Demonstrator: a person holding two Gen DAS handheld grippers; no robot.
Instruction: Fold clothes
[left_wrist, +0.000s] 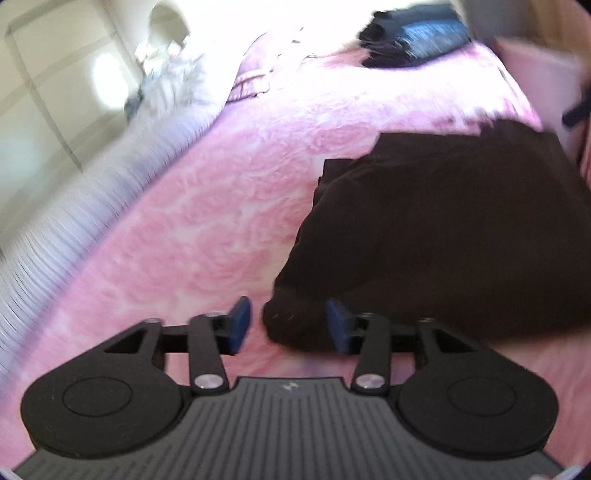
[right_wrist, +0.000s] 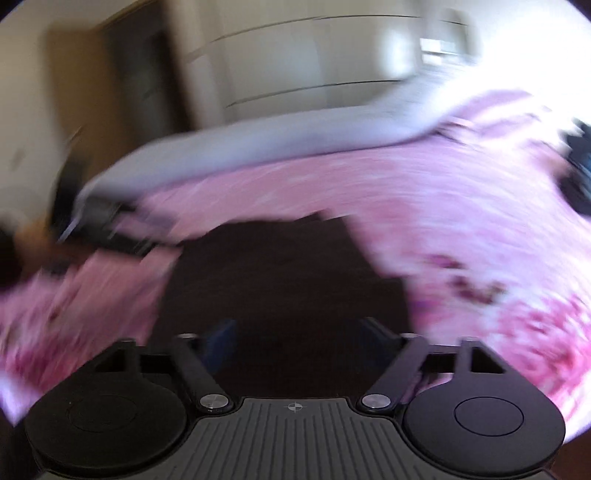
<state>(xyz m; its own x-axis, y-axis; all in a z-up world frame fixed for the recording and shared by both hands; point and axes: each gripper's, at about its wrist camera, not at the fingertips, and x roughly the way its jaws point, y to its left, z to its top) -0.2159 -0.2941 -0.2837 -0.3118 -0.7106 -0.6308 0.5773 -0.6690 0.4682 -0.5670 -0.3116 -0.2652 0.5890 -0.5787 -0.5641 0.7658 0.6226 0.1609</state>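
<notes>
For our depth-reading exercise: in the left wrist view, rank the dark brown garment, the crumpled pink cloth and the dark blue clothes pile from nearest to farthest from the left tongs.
1. Dark brown garment: right of centre, its near corner between the open left tongs.
2. Crumpled pink cloth: far up the bed, left of centre.
3. Dark blue clothes pile: top right, at the bed's far end.

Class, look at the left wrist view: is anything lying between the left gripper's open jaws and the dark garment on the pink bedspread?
Nothing visible does. The left gripper has its jaws open right at the near corner of the dark garment, with only pink bedspread around it. The dark folded pile lies far off, at the other end of the bed.
</notes>
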